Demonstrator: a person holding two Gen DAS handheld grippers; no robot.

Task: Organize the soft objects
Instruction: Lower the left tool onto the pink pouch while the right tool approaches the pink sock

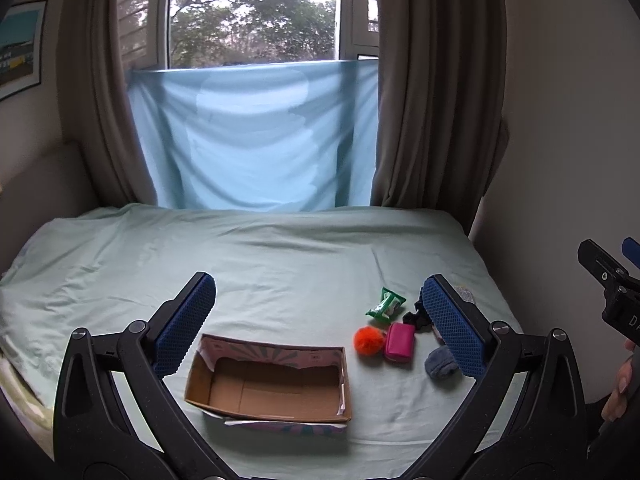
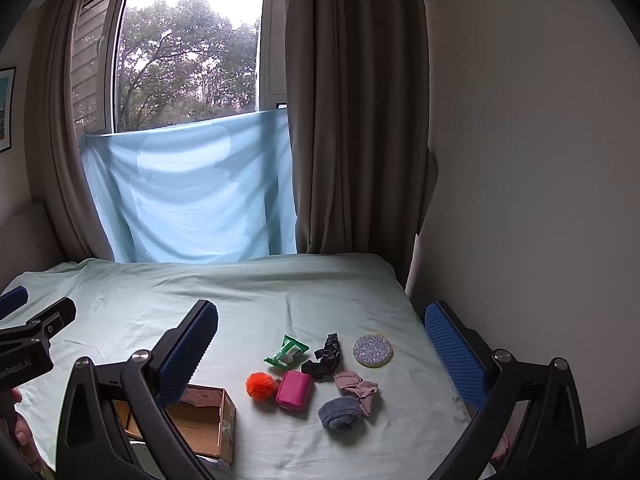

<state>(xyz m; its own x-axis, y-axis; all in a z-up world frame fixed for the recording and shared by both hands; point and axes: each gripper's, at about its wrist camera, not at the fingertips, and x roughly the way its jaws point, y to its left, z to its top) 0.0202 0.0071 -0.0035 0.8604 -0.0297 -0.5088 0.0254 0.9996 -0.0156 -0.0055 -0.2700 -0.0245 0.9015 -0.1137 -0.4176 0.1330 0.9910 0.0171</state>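
Note:
An open cardboard box (image 1: pixel 276 388) lies on the pale green bed sheet (image 1: pixel 260 264); it shows partly in the right wrist view (image 2: pixel 208 424). To its right lie an orange pom-pom (image 2: pixel 261 386), a pink pouch (image 2: pixel 295 391), a green wipes packet (image 2: pixel 286 351), a black scrunchie (image 2: pixel 325 356), a pink cloth (image 2: pixel 358 389), a rolled blue-grey sock (image 2: pixel 340 413) and a glittery round pad (image 2: pixel 372 350). My left gripper (image 1: pixel 316 324) is open and empty above the box. My right gripper (image 2: pixel 320 352) is open and empty above the pile.
A wall (image 2: pixel 520 160) runs close along the bed's right edge. Brown curtains (image 2: pixel 352 120) and a light blue cloth (image 1: pixel 256 140) hang at the window behind the bed. A headboard cushion (image 1: pixel 44 184) stands at the left.

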